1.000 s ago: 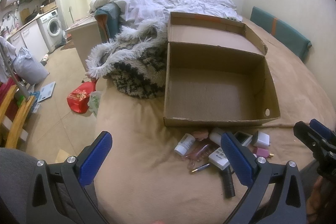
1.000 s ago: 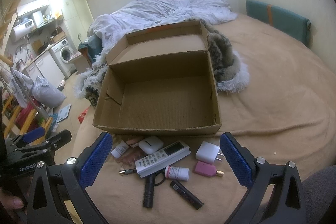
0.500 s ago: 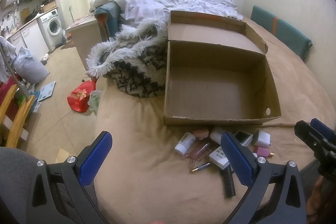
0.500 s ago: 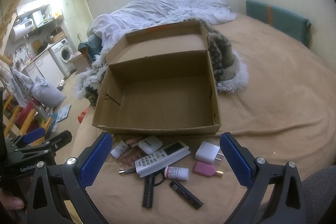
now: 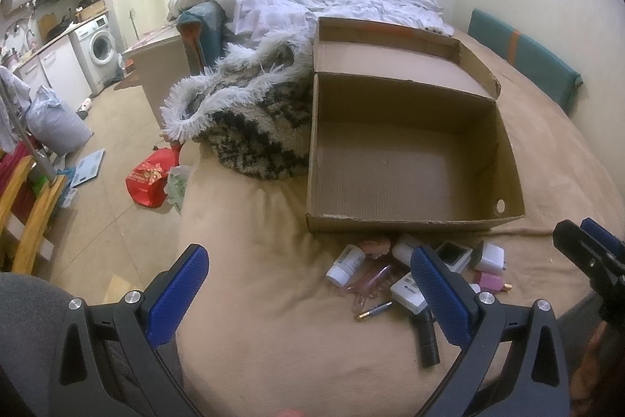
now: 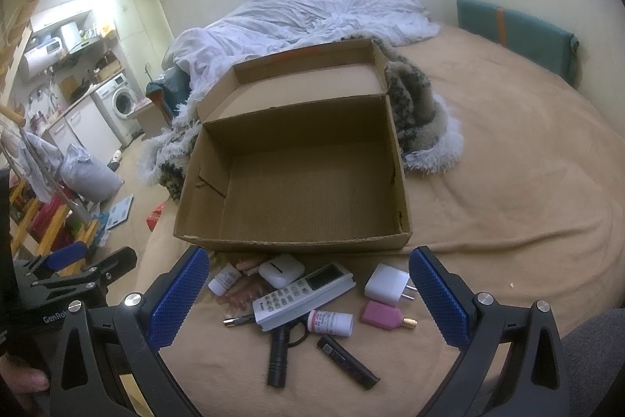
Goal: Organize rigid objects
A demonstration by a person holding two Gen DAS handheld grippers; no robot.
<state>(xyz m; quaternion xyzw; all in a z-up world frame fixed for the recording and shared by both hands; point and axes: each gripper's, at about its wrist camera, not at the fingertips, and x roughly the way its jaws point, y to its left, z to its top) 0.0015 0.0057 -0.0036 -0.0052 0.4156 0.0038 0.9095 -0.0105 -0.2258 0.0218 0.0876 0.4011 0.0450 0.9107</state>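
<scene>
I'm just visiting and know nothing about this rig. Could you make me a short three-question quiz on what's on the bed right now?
1. True or false: the cardboard box already holds some items.
2. Which lies partly on the black flashlight? A) white charger plug B) remote control C) pink bottle
3. Fill in: both the left gripper and right gripper are ____, holding nothing.

Key: 1 false; 2 B; 3 open.
</scene>
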